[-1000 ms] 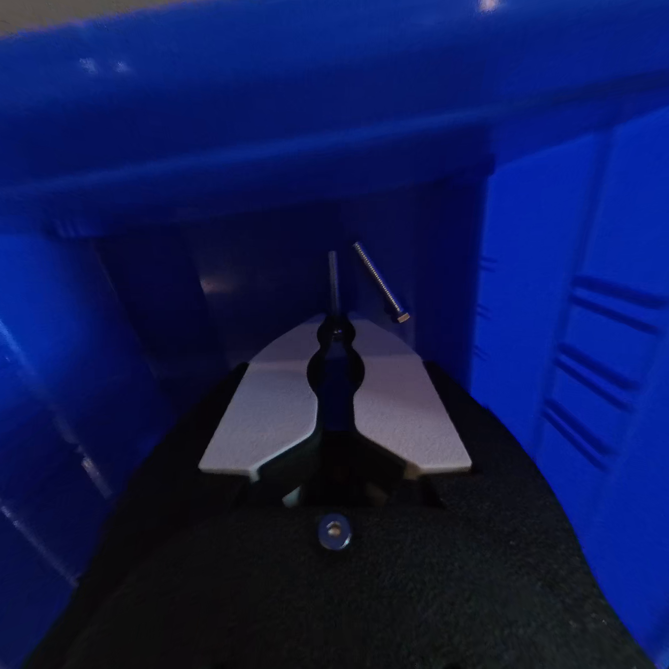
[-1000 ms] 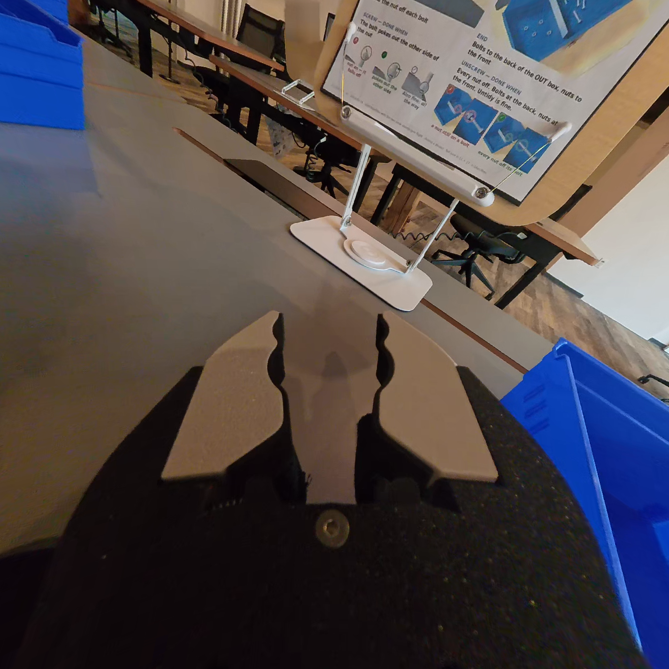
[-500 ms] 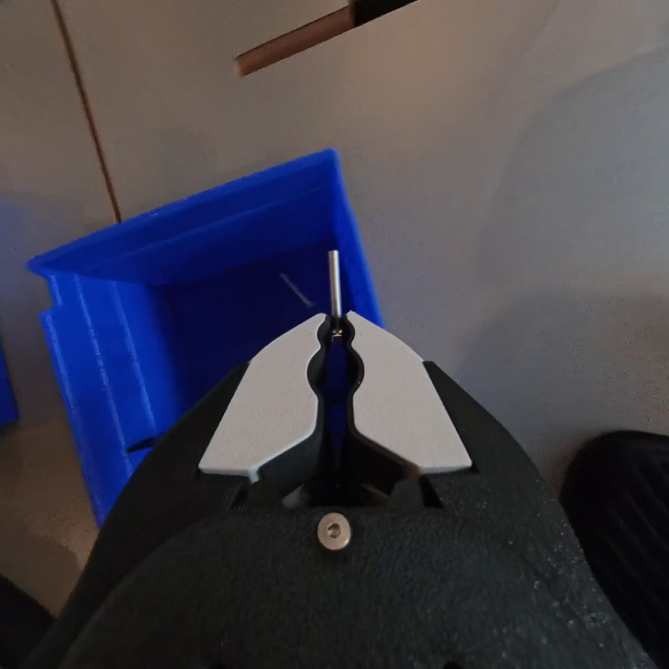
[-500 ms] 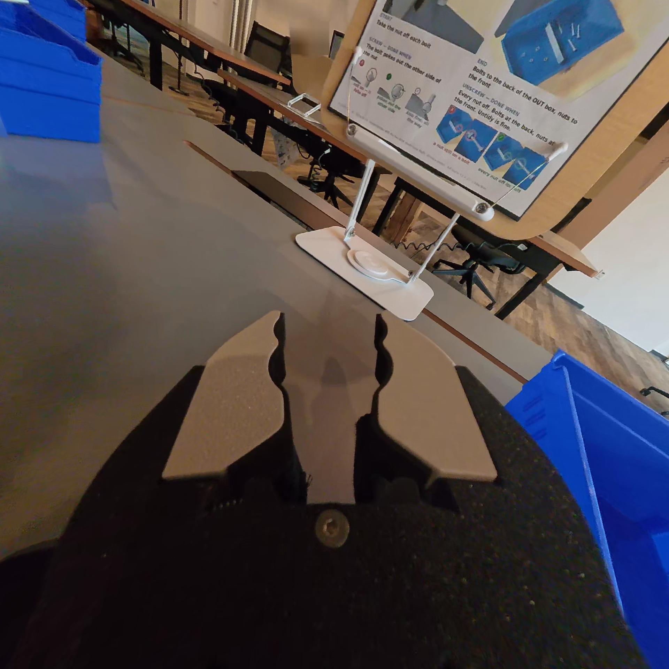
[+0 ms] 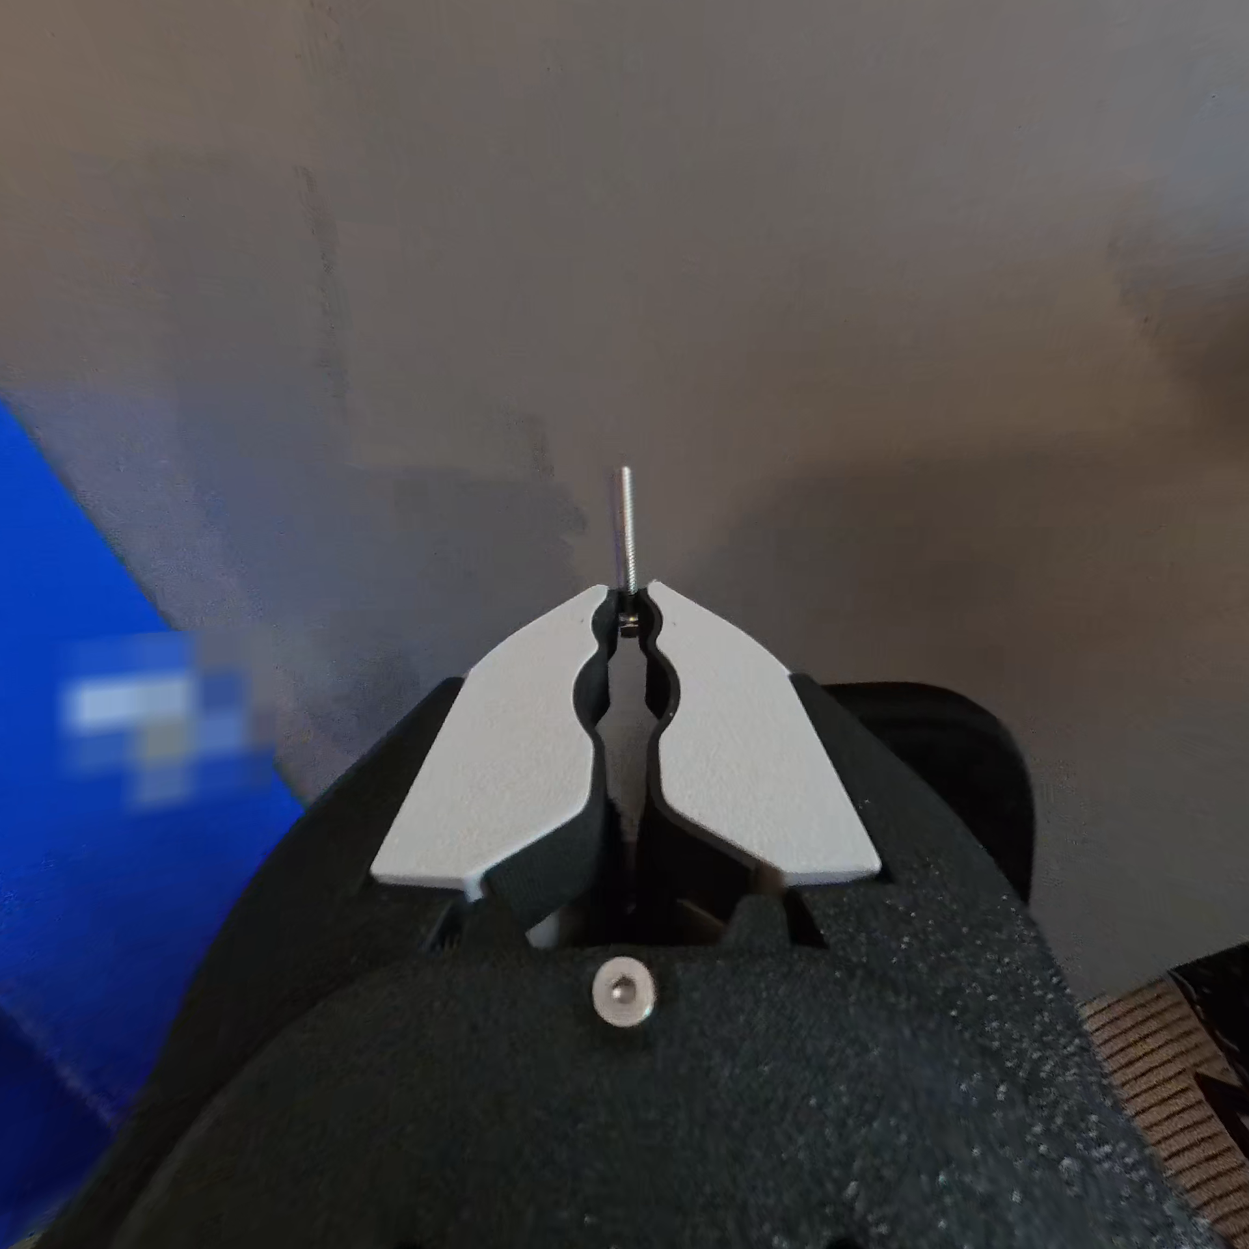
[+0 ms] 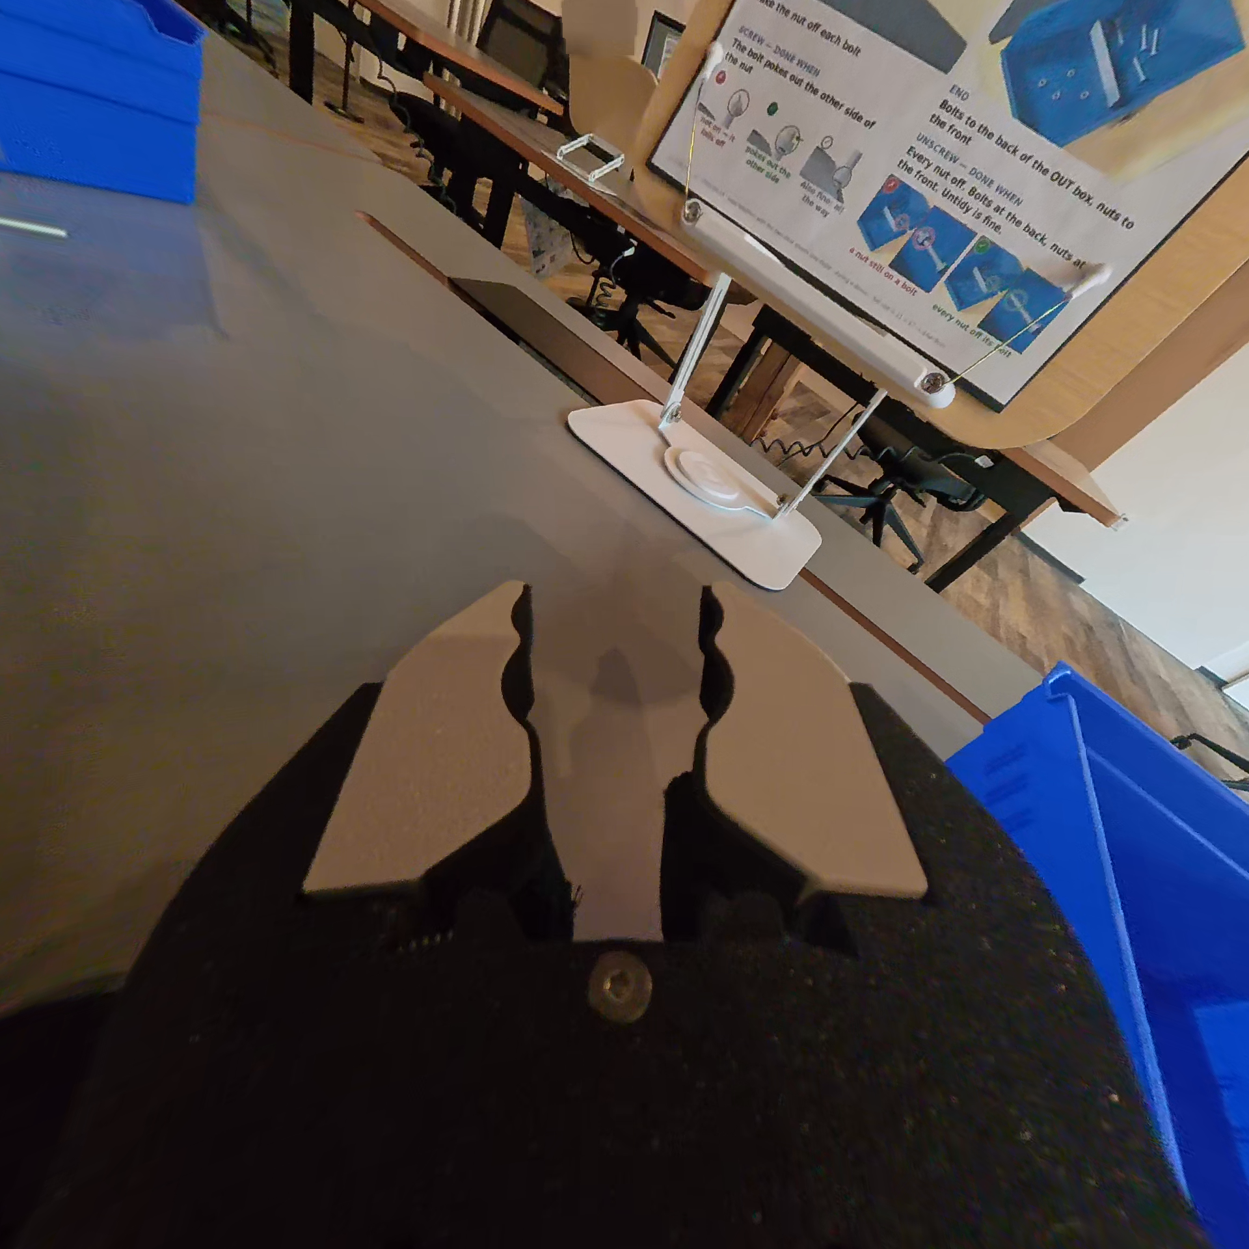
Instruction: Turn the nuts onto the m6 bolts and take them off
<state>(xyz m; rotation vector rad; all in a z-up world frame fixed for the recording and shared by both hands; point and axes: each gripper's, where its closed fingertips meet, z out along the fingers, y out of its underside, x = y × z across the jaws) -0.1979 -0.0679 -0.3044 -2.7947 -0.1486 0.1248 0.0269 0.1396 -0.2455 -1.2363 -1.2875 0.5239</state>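
Two blue bins show beside the right gripper (image 6: 615, 595): a stack of blue bins (image 6: 94, 101) far off to its upper left on the grey table (image 6: 270, 439), and a blue bin (image 6: 1149, 912) just to its right, open top toward the camera; only bare blue inner wall shows, contents cannot be told. In the left wrist view, a blue bin (image 5: 88, 676) sits to the left of the left gripper (image 5: 630, 595), blurred, seen from outside, so its inside is hidden. Left gripper: fingers drawn nearly together, tips pinching a slim silver threaded bolt (image 5: 627, 527) near its head end. Both pads press on the shank just above the head, which sits in the first notch behind the tips. Bolt points straight ahead from the jaws, in line with the fingers, threaded end free over the grey table. No nut visible on the exposed thread. A dark rounded object (image 5: 980, 764) lies close behind the gripper on its right. Right gripper: fingers (image 6: 459, 676) spread wide, bare table surface showing through the gap, nothing between the pads. Ahead and slightly right of its tips stands a white stand base (image 6: 696, 493) on the table, carrying a tilted instruction board (image 6: 946, 169) above it. A thin pale streak (image 6: 34, 230), possibly a bolt, lies on the table far left; too blurred to tell.
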